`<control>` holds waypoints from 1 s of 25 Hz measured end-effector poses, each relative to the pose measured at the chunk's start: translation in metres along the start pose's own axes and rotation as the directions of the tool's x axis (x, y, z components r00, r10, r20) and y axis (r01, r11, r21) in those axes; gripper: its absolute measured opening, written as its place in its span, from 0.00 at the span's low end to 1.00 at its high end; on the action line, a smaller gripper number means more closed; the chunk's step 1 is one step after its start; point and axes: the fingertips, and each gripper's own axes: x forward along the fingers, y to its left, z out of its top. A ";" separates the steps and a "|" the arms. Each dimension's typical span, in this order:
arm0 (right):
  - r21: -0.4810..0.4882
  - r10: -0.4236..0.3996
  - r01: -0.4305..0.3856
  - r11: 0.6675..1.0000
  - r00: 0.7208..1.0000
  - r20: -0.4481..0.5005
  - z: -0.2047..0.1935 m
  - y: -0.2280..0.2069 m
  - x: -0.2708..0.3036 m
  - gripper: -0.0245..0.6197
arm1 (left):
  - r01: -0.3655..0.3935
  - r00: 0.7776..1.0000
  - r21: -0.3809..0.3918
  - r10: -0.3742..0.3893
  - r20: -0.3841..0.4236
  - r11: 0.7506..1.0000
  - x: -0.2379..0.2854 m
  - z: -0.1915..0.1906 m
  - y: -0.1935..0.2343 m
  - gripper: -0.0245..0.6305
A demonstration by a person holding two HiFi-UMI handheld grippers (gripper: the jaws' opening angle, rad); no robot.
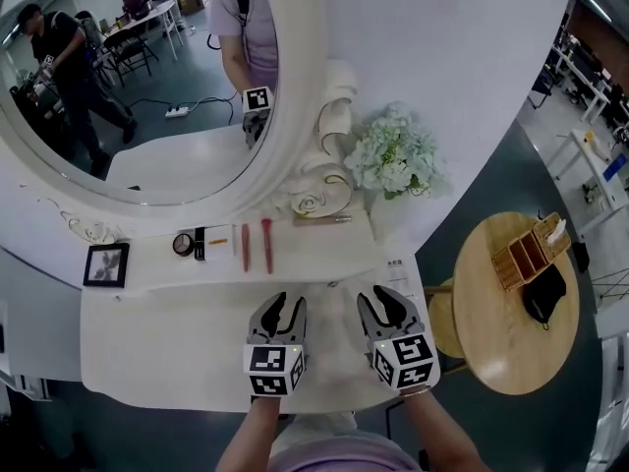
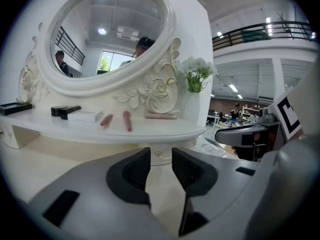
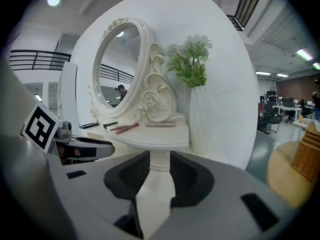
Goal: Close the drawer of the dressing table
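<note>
Drawer knob [image 2: 157, 154] sat under the front edge of the shelf [image 2: 165, 130], apparently just ahead of the left gripper [image 1: 291, 303] and right gripper [image 1: 374, 298], both with jaws apart and empty.

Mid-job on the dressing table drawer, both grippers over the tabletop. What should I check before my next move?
1. The left gripper is empty: ok, fingers apart, nothing between them.
2. The right gripper is empty: ok, same.
3. The drawer knob is in sight: ok, straight ahead in the left gripper view, under the shelf.
4. The drawer is fully shut: cannot tell.
5. The two red sticks are out of the way: ok, they lie on the shelf, back from its edge.
</note>
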 end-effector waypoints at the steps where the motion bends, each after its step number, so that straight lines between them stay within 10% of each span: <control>1: 0.003 0.002 -0.002 1.000 1.000 0.008 0.003 0.002 -0.003 0.24 | 0.000 1.000 0.005 0.000 0.006 1.000 -0.003 0.002 -0.001 0.22; 25: 0.035 -0.020 0.014 0.999 0.986 0.168 0.038 0.012 -0.092 0.05 | -0.056 0.988 0.002 0.055 0.147 0.998 -0.085 0.034 0.002 0.04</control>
